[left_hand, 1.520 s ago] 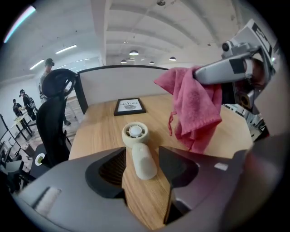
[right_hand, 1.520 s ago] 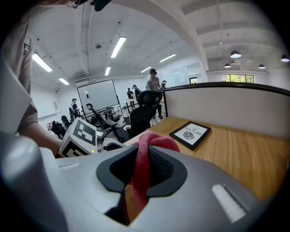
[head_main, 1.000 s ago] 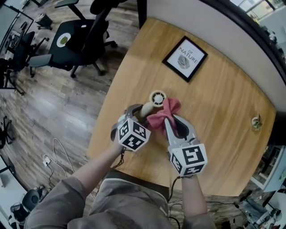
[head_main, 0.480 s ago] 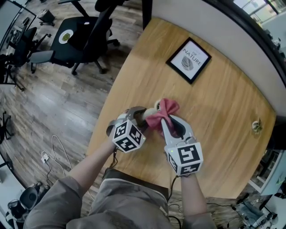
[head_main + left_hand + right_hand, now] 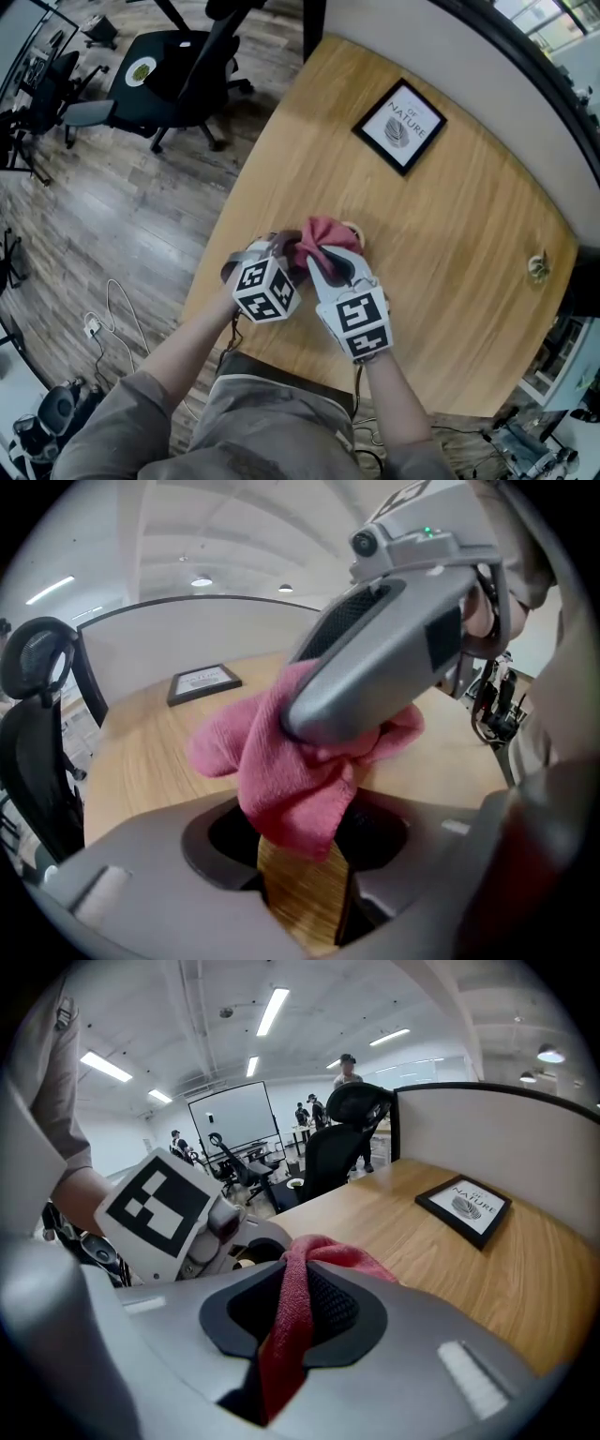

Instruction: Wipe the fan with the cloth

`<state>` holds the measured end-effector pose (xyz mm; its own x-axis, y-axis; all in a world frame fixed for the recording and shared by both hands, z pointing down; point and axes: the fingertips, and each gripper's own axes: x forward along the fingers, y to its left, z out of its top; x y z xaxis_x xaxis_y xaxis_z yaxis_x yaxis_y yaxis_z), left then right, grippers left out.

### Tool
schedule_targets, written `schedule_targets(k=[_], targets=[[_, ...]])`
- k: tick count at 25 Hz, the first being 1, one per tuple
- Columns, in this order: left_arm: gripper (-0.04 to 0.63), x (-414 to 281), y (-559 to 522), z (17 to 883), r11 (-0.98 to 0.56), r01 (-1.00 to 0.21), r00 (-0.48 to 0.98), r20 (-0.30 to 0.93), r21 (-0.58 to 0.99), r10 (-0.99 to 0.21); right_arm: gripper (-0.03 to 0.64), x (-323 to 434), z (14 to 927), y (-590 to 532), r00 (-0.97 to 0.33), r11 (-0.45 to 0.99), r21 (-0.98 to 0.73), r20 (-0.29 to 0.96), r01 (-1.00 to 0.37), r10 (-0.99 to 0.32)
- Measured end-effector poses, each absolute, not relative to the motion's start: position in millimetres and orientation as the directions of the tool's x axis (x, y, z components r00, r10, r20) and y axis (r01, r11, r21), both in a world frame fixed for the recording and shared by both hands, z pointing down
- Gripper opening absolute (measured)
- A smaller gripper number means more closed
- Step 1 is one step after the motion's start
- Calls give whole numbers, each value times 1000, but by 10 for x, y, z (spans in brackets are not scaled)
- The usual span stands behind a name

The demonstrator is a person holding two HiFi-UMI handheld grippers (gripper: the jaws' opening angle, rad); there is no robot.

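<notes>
Fan [image 5: 300, 892]: is being held by its tan, wood-grained handle, clamped between the jaws of the left gripper [image 5: 284, 249]. Its head is being almost wholly covered by the pink cloth [image 5: 317, 236], with only a pale rim showing. The cloth is being pinched in the closed jaws of the right gripper [image 5: 325, 265] and draped over the fan. The cluster is being kept well to the person's side of the framed picture [image 5: 399, 126], close to the table [image 5: 469, 281] edge running down-left from it. Bare wood is being left open between cluster and picture, wider to the right. An office chair [image 5: 155, 80] is standing beyond that edge, left of the picture.
</notes>
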<state>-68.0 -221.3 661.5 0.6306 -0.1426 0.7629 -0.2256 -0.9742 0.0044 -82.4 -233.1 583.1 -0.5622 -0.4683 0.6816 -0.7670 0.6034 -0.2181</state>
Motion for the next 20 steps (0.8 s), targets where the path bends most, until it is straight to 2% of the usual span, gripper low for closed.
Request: schedule_targets(k=[5, 10, 20], targets=[[193, -670, -2204, 6628, -975, -224, 629, 764, 1, -144, 65, -862, 5976, -2323, -558, 633, -203, 708, -747, -432], [193, -674, -2201, 6629, -976, -218, 629, 764, 1, -140, 65, -658, 6046, -2422, -461, 629, -84, 756, -772, -465], [193, -679, -2205, 6634, -978, -207, 631, 765, 6, -129, 66, 184, 6070, -2648, -279, 400, -30, 764, -916, -582]])
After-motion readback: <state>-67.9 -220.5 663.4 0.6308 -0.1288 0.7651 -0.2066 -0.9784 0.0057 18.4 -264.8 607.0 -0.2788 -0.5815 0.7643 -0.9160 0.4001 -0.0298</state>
